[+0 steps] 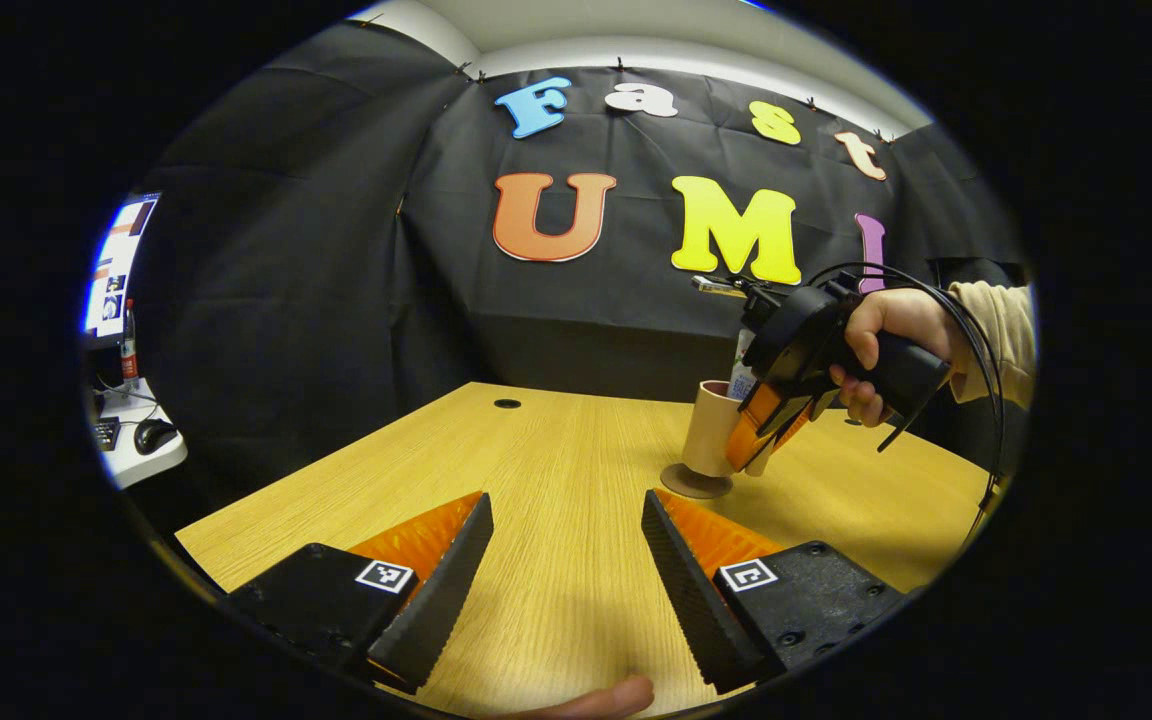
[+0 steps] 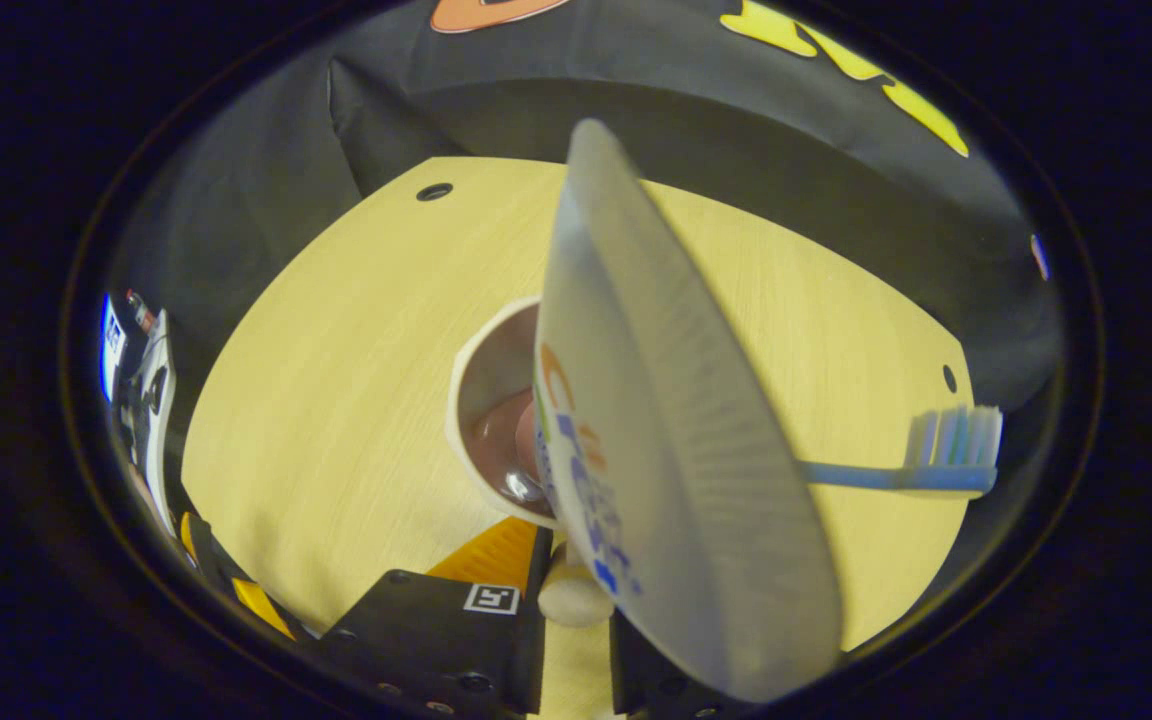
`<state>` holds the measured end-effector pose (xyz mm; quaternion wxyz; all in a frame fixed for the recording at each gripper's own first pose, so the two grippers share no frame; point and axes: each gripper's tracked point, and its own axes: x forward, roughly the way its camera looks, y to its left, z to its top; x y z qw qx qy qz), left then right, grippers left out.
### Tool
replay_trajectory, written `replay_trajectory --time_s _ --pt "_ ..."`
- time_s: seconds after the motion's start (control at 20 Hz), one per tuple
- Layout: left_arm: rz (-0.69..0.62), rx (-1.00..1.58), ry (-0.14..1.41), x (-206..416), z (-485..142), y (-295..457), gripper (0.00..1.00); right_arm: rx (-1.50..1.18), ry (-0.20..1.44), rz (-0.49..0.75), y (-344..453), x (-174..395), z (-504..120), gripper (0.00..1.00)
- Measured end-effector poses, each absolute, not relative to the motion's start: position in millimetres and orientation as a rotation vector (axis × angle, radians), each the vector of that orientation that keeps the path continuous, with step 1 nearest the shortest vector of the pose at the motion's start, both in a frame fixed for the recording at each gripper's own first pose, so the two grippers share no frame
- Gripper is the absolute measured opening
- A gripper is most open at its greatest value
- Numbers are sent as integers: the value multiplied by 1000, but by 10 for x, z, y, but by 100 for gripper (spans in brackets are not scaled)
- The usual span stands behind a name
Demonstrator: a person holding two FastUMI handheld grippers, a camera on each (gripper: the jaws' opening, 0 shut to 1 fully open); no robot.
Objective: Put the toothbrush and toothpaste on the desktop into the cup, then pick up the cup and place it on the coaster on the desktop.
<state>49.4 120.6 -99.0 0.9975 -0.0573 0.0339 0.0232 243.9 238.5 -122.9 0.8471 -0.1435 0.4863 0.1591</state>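
Right hand-held gripper (image 1: 771, 425) clenches the smooth round cup's (image 1: 711, 430) handle on a disc coaster (image 1: 693, 482); left hand-held gripper (image 1: 566, 540) gapes.

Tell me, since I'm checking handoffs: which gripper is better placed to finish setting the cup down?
Right. The right gripper is closed on the cup's handle, over the coaster; the left gripper is open over bare desktop.
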Motion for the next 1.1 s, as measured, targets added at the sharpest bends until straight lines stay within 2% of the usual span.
replay_trajectory --time_s 0.3,0.45,0.6,0.65,0.7,0.85,0.95,1.1 --pt "53 -124 82 441 -1033 1220 95 -297 1069 344 2428 2424 -1380 26" --pt "84 -104 67 418 -978 1276 95 -309 1025 356 2442 2449 -1298 27" --pt "86 -83 64 351 -931 1234 95 -281 967 384 2474 2467 -1213 42" --pt "87 -81 64 330 -920 1224 95 -253 946 395 2495 2438 -1134 53" --pt "85 -83 68 306 -916 1198 95 -227 921 404 2492 2417 -1057 72" --pt "86 -86 82 256 -877 1128 95 -182 836 423 2425 2348 -943 83" --pt "89 -86 85 189 -840 1084 95 -154 787 427 2310 2244 -853 97" --pt "93 -74 84 95 -768 986 95 -109 695 428 2092 2062 -704 99"
